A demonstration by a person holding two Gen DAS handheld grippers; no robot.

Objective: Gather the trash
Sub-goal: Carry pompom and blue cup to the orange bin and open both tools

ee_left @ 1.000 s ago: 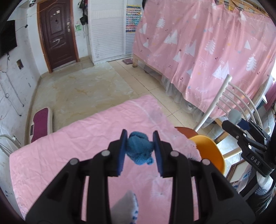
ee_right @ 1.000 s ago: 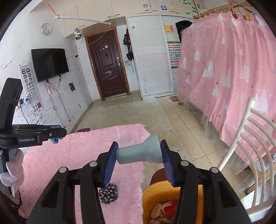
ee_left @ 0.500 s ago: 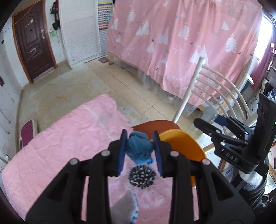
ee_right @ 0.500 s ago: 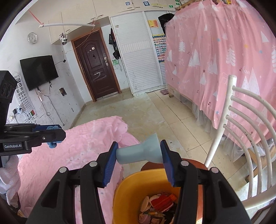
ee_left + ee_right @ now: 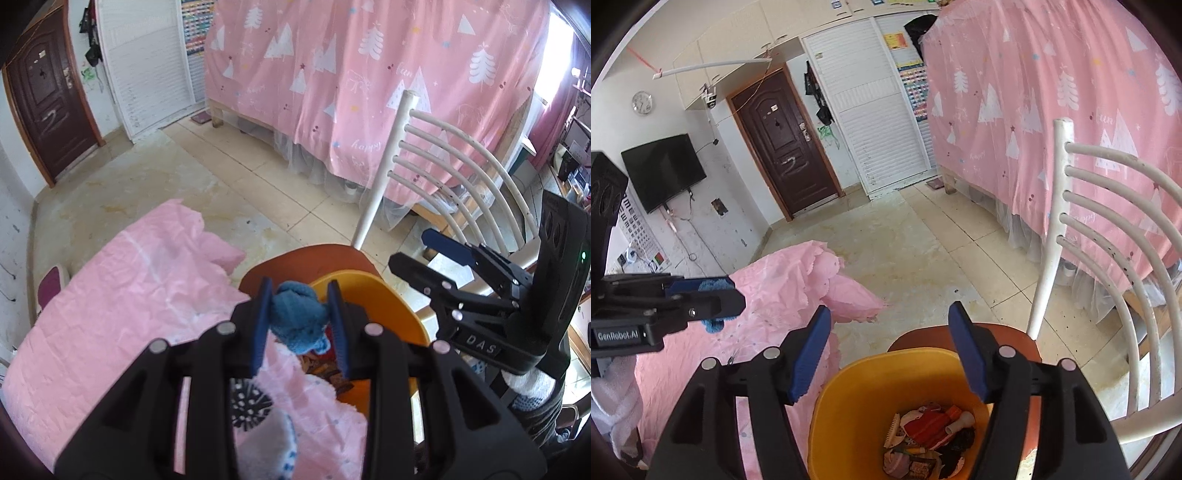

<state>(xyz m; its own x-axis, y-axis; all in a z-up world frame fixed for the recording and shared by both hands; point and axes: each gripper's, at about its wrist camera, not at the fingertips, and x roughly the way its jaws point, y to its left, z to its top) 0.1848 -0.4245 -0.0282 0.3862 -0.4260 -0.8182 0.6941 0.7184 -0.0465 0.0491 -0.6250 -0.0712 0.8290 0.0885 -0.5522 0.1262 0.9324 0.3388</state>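
Pinching fuzzy blue knit ball (image 5: 297, 319) in left claw (image 5: 299, 325), right claw (image 5: 890, 349) splayed over round orange plastic bin (image 5: 849, 376)

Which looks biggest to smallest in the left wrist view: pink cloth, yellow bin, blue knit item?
1. pink cloth
2. yellow bin, partly hidden
3. blue knit item, held in the left gripper; nearest the camera, so it looks bigger than it is

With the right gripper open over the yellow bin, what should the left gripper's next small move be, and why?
Probably carry the left gripper a little further right over the yellow plastic bin, then open. It is shut on the blue knitted wad, which sits at the bin's near rim, partly over the pink tablecloth. The right gripper hangs open and empty above the trash.
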